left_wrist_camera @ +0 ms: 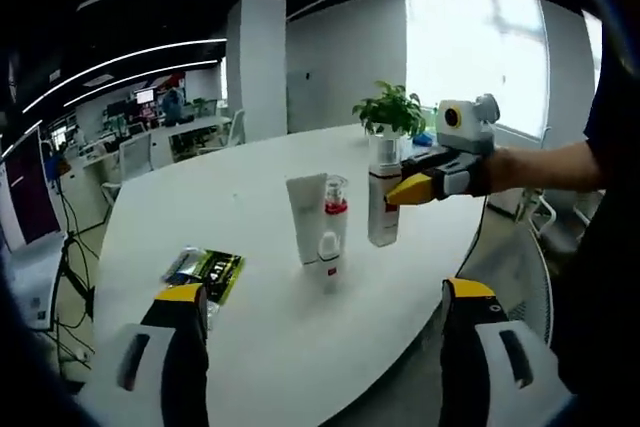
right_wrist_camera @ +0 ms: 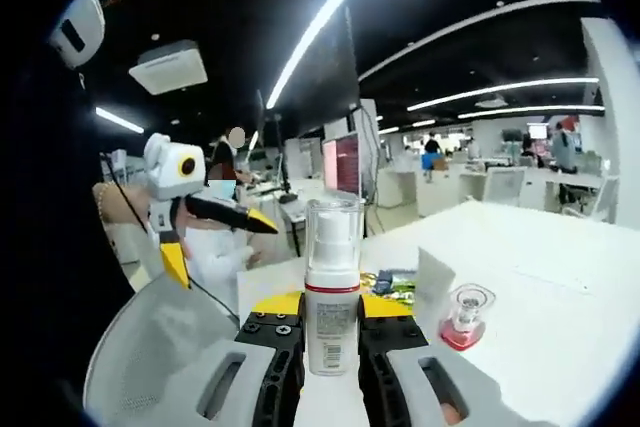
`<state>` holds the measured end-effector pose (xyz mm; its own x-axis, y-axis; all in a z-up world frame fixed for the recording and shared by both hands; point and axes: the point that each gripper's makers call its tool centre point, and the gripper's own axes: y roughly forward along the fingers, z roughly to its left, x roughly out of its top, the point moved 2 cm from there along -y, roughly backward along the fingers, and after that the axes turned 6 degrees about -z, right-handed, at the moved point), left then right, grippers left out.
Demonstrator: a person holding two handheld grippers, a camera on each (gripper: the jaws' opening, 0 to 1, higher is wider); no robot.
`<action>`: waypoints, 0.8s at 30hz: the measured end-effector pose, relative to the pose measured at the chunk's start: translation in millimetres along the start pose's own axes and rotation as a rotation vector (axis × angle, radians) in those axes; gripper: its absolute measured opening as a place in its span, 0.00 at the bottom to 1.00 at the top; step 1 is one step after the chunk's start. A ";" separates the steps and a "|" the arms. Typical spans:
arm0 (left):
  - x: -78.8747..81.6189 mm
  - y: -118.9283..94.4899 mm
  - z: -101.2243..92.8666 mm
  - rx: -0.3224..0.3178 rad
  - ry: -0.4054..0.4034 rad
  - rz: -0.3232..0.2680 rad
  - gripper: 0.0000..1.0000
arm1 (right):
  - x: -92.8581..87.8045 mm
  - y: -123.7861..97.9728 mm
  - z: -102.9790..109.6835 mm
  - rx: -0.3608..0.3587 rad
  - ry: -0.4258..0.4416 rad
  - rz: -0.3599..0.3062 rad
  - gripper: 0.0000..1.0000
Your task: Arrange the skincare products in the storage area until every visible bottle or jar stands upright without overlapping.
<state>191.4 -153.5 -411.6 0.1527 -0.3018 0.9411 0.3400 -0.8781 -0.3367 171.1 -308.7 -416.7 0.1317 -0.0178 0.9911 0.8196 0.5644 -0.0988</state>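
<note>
Right gripper clamped on pump bottle, upright near tube. Left gripper jaws apart, idle. Next, likely: set bottle down clear of neighbours.

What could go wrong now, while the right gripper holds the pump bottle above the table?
The right gripper grips the pump bottle low on its body, so it may tilt or slip when set down. It hangs close to the white tube and red-capped bottle; lowering it carelessly could knock them over. The table edge is also near.
</note>
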 end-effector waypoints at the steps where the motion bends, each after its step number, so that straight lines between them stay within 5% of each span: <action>1: -1.4 -0.5 0.4 0.001 -0.005 -0.001 0.93 | -6.9 -0.6 -6.1 -0.010 -0.006 0.012 0.09; 14: -16.8 -0.1 3.3 0.005 -0.055 0.033 0.99 | -58.4 0.9 -41.3 0.003 -0.057 0.053 0.09; 24: -25.3 14.7 6.5 0.011 -0.054 0.078 0.99 | -84.9 9.7 -42.2 0.025 -0.056 0.064 0.09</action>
<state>198.6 -156.4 -440.6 0.2288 -0.3488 0.9088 0.3348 -0.8485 -0.4099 191.4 -336.5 -505.6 0.1516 0.0652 0.9863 0.7960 0.5834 -0.1609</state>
